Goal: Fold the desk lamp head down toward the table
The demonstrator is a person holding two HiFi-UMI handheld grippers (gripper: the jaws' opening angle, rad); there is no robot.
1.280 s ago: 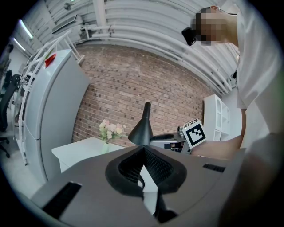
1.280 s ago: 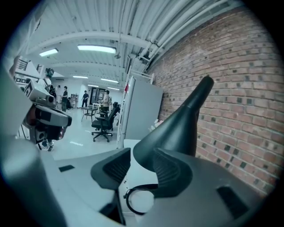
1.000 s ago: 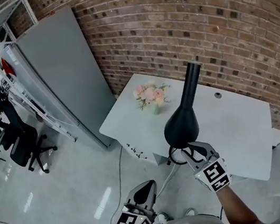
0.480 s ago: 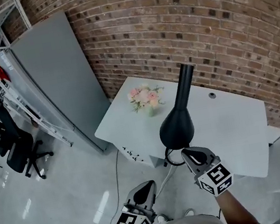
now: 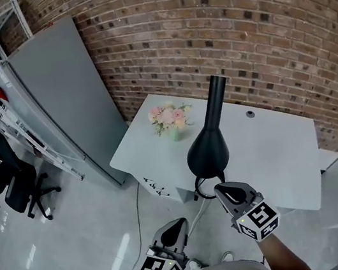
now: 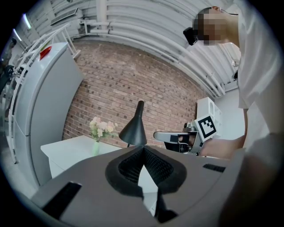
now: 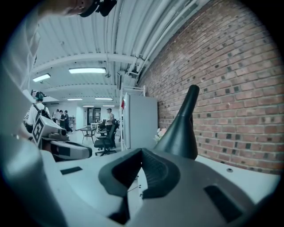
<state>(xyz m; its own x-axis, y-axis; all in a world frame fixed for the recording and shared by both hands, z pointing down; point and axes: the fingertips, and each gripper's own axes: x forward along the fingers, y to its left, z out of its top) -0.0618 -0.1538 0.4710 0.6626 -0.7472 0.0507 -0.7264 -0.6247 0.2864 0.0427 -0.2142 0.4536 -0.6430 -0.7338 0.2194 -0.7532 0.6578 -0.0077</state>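
One black desk lamp point(image 5: 208, 150) stands near the front edge of the white surface point(image 5: 275, 151). Its cone-shaped head is wide end low, and its narrow neck rises toward 12 o'clock, to the brick wall point(image 5: 233, 23). A loop of black cable point(image 5: 200, 191) hangs just under the head, at its 7 o'clock.

Your right gripper point(image 5: 220, 189) sits at the head's 6 o'clock, just beside the lower rim; you cannot tell from any view whether it touches. Its jaws have just been closing and now meet tip to tip with nothing between them, the lamp head lying beyond them at 1 o'clock in the right gripper view. Your left gripper point(image 5: 176, 225) is at the lamp's 7 o'clock, well apart from it and off the surface, jaws together and empty.

At the lamp's 10 o'clock a small vase of pink flowers point(image 5: 168, 117) stands on the surface. Farther out at 10 o'clock a tall grey cabinet point(image 5: 63, 85) stands against the wall.
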